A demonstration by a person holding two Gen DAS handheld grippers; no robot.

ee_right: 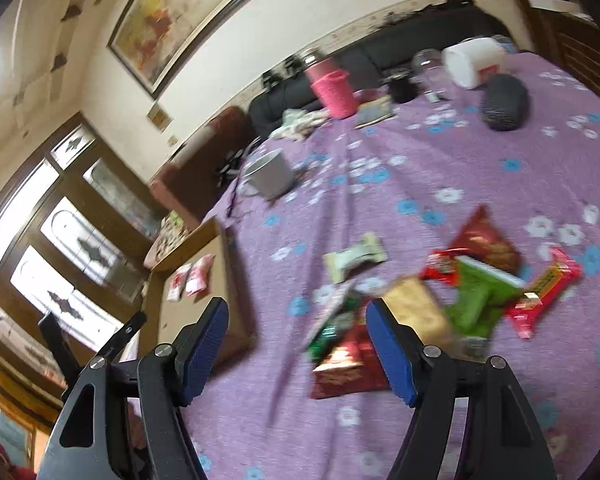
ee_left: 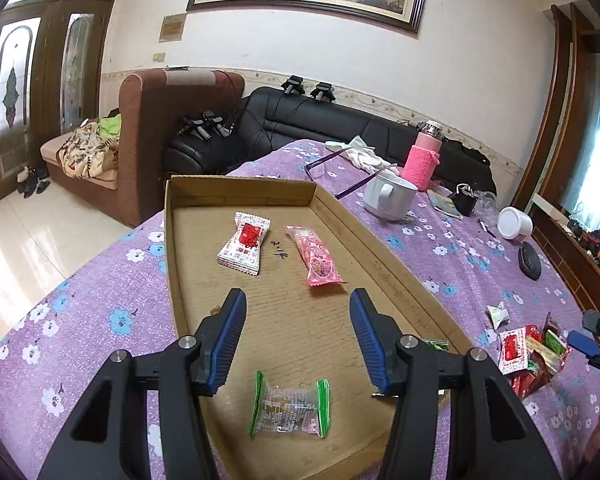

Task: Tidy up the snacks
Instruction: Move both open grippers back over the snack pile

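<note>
Blue ribbed pads nearest the left lens: left gripper (ee_left: 298, 300) spread and empty, poised over the near end of the cardboard tray (ee_left: 384, 248). Directly beneath and between the jaws, flat on the tray floor, a clear wrapper with green ends (ee_left: 290, 408), released and untouched by either pad. Further in, side by side but apart: a white-and-red packet (ee_left: 244, 248) and a pink packet (ee_left: 316, 258), both inside the tray. Three snacks sorted so far, by the look of it. Off to the right on the purple floral cloth (ee_left: 100, 312), outside the tray wall, the unsorted pile of snacks (ee_right: 452, 296): red, green and tan wrappers overlapping, one pale green piece (ee_right: 354, 260) lying a little apart toward the tray. Right gripper (ee_right: 296, 316) jaws wide, nothing between them, aimed down at the near edge of that pile; view heavily blurred, so exact wrapper under the pads impossible to tell. Likely step in hand: fetching the next snack. Next move probably calls for singling out one top-lying wrapper, closing on it alone without dragging its neighbours, then carrying it over the tray wall to a bare patch. Beyond, a white mug (ee_left: 390, 200), a pink-sleeved bottle (ee_left: 422, 160), then the black sofa (ee_left: 300, 120).
</note>
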